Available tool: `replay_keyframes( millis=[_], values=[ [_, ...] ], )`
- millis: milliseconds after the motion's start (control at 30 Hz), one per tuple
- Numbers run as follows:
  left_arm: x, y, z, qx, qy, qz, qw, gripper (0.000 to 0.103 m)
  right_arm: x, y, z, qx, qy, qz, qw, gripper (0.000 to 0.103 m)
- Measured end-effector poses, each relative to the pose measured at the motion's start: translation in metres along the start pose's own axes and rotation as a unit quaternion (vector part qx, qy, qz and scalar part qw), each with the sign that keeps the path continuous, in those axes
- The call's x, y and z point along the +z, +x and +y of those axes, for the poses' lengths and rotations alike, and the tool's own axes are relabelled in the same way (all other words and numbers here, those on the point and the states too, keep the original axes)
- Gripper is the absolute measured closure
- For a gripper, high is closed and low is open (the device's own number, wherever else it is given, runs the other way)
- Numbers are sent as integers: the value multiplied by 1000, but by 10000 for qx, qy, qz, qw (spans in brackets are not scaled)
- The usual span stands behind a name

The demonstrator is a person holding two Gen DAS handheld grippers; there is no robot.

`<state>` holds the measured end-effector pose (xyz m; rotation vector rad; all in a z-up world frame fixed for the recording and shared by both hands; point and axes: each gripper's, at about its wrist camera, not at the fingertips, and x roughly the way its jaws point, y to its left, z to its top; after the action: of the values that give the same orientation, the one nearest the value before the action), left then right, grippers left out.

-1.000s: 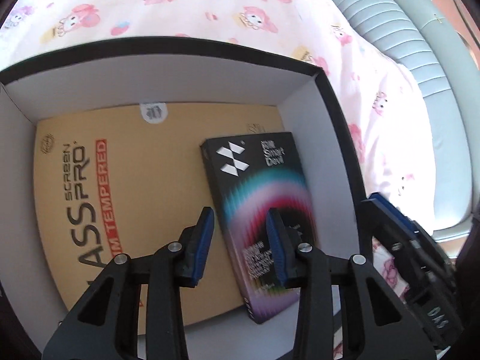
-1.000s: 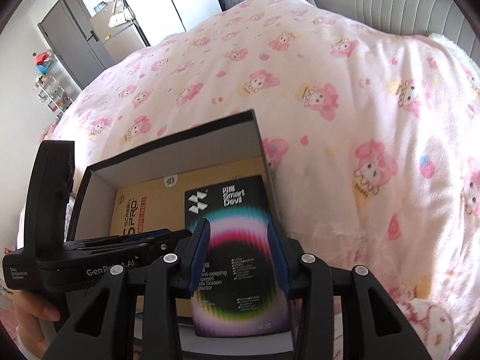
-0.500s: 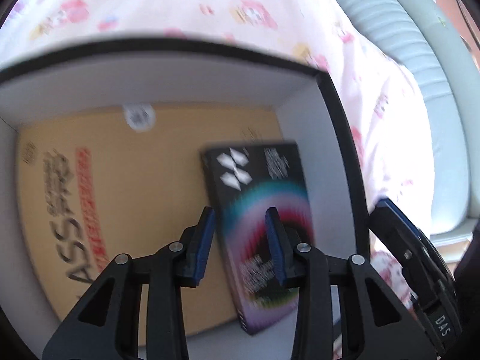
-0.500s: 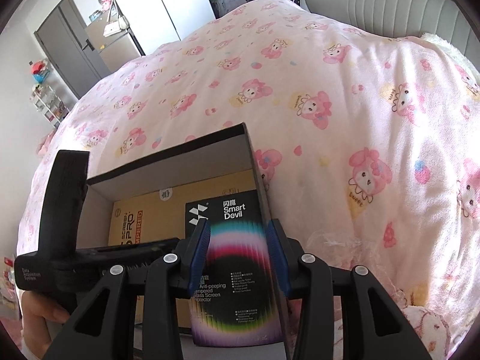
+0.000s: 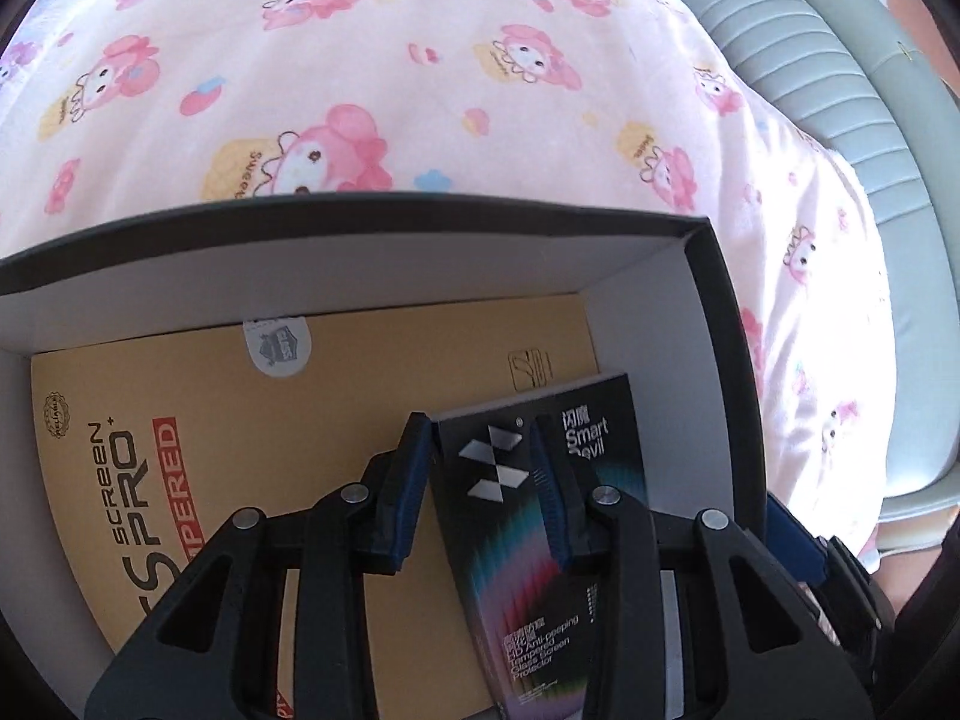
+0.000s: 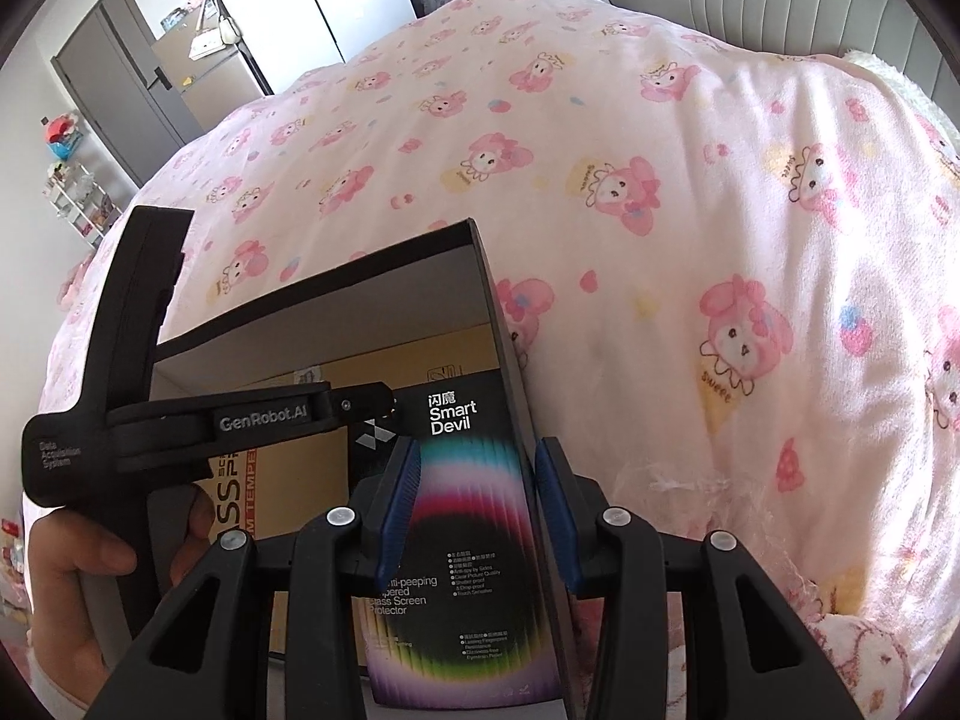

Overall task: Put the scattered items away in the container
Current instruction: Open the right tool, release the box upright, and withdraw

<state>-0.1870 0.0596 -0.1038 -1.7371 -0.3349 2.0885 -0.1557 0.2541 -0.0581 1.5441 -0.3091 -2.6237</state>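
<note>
Left gripper: your left gripper [image 5: 483,483] sits low centre of the left view, inside the box, jaws at a middling gap. The left pad looks to rest against the pack's left edge; the right pad lies over its printed face. Whether they pinch it, you cannot tell.

Right gripper: your right gripper [image 6: 477,507] sits low centre of the right view, jaws at a middling gap, empty. The pads hover above the pack's near half and the box's right wall, apart from both as far as the view shows.

Pack: the black screen-protector pack [image 5: 528,546] lies in the right part of the box, flat on or leaning over the sleeve, close to the right wall. Its long axis runs from the bottom of the frame up toward the far wall, roughly along your left fingers.

Sleeve: the tan sleeve [image 5: 240,420] lies flat on the floor of the box, filling the left and middle.

Box: the box [image 5: 717,324] stands on the pink quilt [image 5: 360,60], its far wall across the middle of the frame.

Key relation: the pack lies directly under and ahead of the left gripper, so your left hand is nearer; the right one hangs just beyond the right wall.

Judgement: the pack is already in; let go and lift straight up.
</note>
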Motion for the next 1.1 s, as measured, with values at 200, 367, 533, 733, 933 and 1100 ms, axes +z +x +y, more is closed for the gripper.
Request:
replay_keyframes(
  millis=[200, 367, 533, 733, 933, 1100],
  values=[
    [-15, -20, -9, -322, -90, -331, 9989, 70, -5, -13, 4, -76, 73, -158, 9998, 66],
    [-42, -72, -35, -181, 153, -1165, 9929, 70, -11, -42, 20, 119, 171, -510, 9985, 66],
    [-70, -93, -43, 79, 12, -1652, 9862, 70, -25, -62, 54, 432, -106, -566, 9974, 66],
    [-112, -134, -18, 220, -143, -1942, 9806, 70, -45, -79, 93, 673, -532, -594, 9945, 66],
    [-134, -161, -1, 341, -218, -2165, 9754, 70, -59, -94, 127, 857, -910, -677, 9898, 66],
    [-156, -186, 23, 488, -266, -2262, 9725, 70, -72, -99, 158, 975, -1250, -684, 9850, 66]
  ],
)
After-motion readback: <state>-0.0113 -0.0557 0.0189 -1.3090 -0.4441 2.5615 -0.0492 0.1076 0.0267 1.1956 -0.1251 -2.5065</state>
